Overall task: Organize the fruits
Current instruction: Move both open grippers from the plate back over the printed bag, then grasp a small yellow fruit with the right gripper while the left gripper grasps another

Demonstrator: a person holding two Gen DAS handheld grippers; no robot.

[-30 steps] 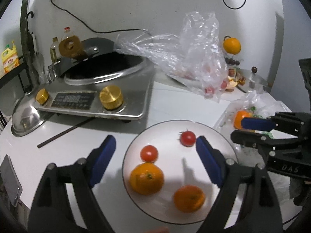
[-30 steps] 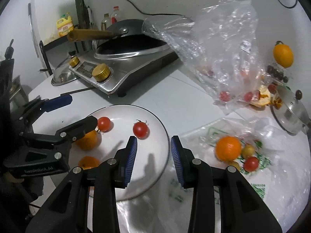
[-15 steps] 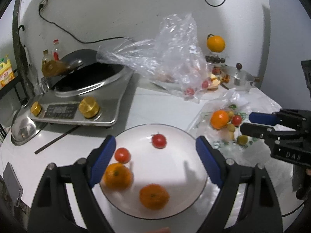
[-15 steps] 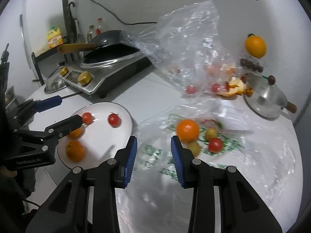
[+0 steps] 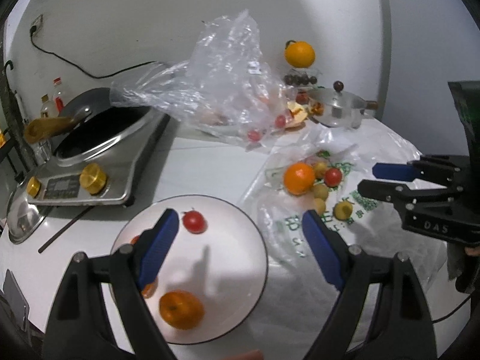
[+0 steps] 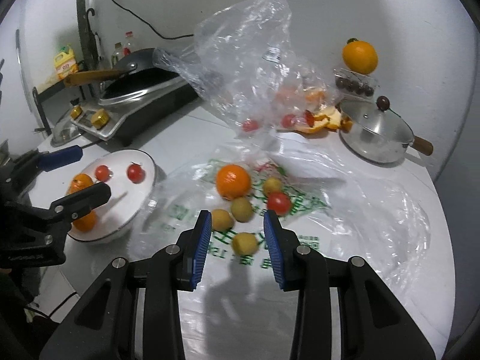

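Left gripper (image 5: 240, 234) hangs wide open over the white plate (image 5: 240, 282) at lower centre, holding nothing; right gripper (image 6: 237, 228) sits narrowly parted and empty above a yellow fruit (image 6: 245, 242) on the printed bag (image 6: 345, 228), orange (image 6: 233, 181) just beyond mid-frame

Dim, cool indoor light; fisheye bends the dark edges; fruit smeared with motion blur

2 oranges (image 5: 181, 309) and 2 tomatoes (image 5: 194, 222) on white plate (image 5: 240, 225); more fruit (image 6: 233, 181) on flat printed bag (image 6: 300, 210)
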